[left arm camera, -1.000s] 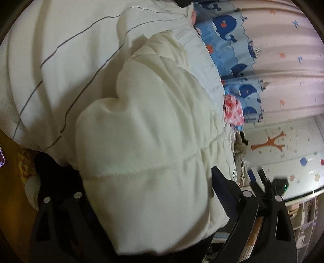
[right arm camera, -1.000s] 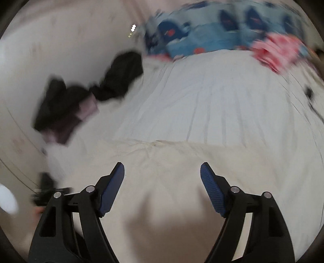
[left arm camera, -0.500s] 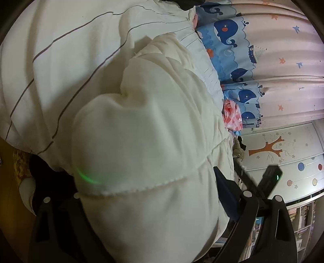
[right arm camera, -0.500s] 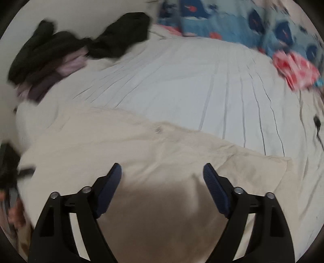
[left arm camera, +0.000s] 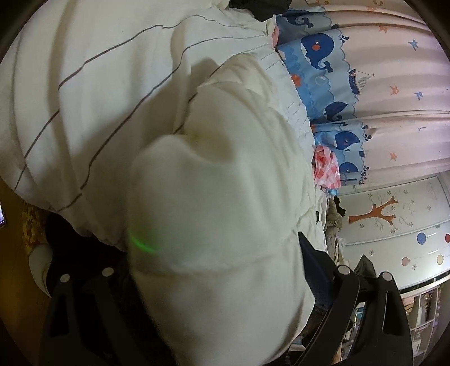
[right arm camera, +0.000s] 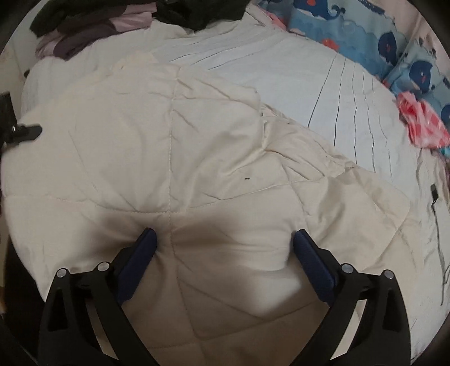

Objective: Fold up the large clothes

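A large cream quilted garment [right arm camera: 174,135] lies spread on a white striped bed sheet [right arm camera: 323,84]. My right gripper [right arm camera: 225,247] is open, its blue pads [right arm camera: 312,259] pressed down on the garment's near part with fabric bulging between them. In the left wrist view a thick fold of the same cream garment [left arm camera: 219,214] fills the space between the jaws of my left gripper [left arm camera: 213,270]. Its left finger is hidden behind the cloth. The jaws stand wide apart around the bulk.
Dark and lilac clothes [right arm camera: 112,19] are piled at the bed's far edge. A whale-print blue curtain [left arm camera: 332,84] hangs beside the bed. A pink patterned cloth [right arm camera: 422,121] lies at the right. A black cable [right arm camera: 434,197] lies on the sheet.
My right gripper has come down onto the cream garment and now presses into it. The left gripper has shifted slightly with the bundle of cloth still between its fingers.
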A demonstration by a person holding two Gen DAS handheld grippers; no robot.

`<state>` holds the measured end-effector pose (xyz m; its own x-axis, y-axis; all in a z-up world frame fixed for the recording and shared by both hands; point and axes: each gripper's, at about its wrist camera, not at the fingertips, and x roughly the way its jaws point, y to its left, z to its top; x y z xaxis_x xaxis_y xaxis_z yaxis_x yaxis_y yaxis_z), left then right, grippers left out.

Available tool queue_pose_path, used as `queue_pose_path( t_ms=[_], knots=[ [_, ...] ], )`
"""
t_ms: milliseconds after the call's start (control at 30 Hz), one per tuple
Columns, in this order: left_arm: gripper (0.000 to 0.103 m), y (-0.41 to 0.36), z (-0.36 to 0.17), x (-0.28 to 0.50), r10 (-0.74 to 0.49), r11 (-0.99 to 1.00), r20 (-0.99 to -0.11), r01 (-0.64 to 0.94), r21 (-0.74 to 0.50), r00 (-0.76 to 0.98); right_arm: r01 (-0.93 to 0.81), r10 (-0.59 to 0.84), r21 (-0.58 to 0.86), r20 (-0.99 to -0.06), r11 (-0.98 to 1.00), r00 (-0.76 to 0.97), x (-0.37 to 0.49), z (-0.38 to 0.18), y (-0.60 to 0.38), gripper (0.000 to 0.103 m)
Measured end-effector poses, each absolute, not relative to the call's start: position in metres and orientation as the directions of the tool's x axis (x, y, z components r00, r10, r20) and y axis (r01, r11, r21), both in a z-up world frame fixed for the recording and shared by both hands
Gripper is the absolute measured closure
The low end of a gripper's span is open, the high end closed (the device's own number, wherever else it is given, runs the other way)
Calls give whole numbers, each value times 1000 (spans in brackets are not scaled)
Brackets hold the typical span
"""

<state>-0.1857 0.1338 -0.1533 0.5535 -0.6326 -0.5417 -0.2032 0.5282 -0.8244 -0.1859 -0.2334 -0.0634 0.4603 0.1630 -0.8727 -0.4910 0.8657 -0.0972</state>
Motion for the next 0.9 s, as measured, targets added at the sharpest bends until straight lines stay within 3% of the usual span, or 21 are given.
queue_pose_path(
  t_ms=[133, 233, 433, 633, 767, 833, 900],
  knots=[
    [13, 134, -151, -188, -628, 531, -539, -196, -824, 561, -490, 178, -128, -829, 863, 530, -212, -36, -237, 9],
    [13, 134, -159, -187, -643, 506, -519, -197, -840, 563, -531, 106, -182, -878, 827, 466, -213, -66, -234, 8],
    [13, 127, -153, -189, -622, 542, -533, -176, -822, 574, -510, 182, -136, -831, 849, 525, -208, -42, -245, 8],
    [13, 122, -149, -187, -598, 572, -551, -172, -802, 583, -335, 37, -251, -750, 908, 661, -142, -10, -255, 8],
    [13, 118, -142, -187, -562, 618, -576, -162, -770, 594, -312, -87, -312, -818, 897, 569, -68, -58, -245, 8],
    [13, 116, -137, -188, -548, 640, -582, -148, -754, 601, -350, -68, -255, -882, 901, 466, -53, -94, -245, 7],
    [13, 114, -132, -188, -525, 673, -595, -132, -728, 608, -339, -47, -238, -873, 910, 485, -56, -84, -251, 7]
  ],
)
